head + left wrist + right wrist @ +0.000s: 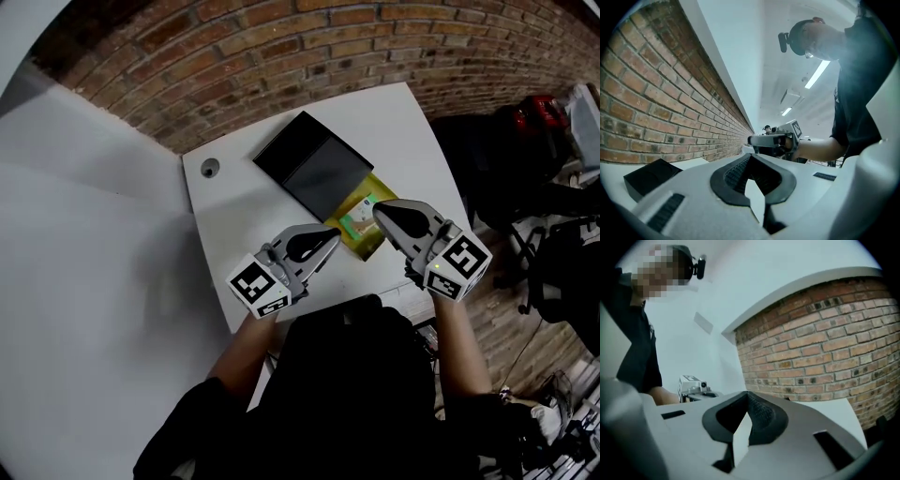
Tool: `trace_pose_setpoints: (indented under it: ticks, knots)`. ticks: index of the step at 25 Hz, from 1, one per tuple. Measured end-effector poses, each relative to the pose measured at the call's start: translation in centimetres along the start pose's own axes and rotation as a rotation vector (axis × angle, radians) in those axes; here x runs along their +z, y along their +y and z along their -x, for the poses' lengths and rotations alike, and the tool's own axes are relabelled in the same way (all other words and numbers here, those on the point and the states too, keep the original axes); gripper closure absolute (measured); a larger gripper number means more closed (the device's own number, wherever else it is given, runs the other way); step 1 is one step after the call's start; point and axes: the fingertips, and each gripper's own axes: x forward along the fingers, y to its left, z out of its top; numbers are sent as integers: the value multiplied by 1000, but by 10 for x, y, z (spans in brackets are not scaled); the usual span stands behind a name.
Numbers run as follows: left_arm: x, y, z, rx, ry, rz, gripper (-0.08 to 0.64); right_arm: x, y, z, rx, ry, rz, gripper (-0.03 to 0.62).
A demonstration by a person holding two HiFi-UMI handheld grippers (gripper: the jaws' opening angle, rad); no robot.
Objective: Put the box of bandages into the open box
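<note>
A person works at a white table (234,211) before a brick wall (281,47), a gripper in each hand. The box of bandages (359,228), yellow and green, lies flat on the table just beside the near corner of the black open box (309,164), outside it. The left gripper (333,233) points at the bandage box from its left, jaws together with nothing between them. The right gripper (379,212) is poised over the box's right part, jaws likewise closed tip to tip and empty; whether it touches the box cannot be told.
</note>
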Motion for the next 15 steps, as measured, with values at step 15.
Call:
trace_pose_setpoints:
  ticks: [15]
  knots:
    - [22, -125, -26, 112, 10, -99, 545, 52, 58, 208, 45, -352, 219, 588]
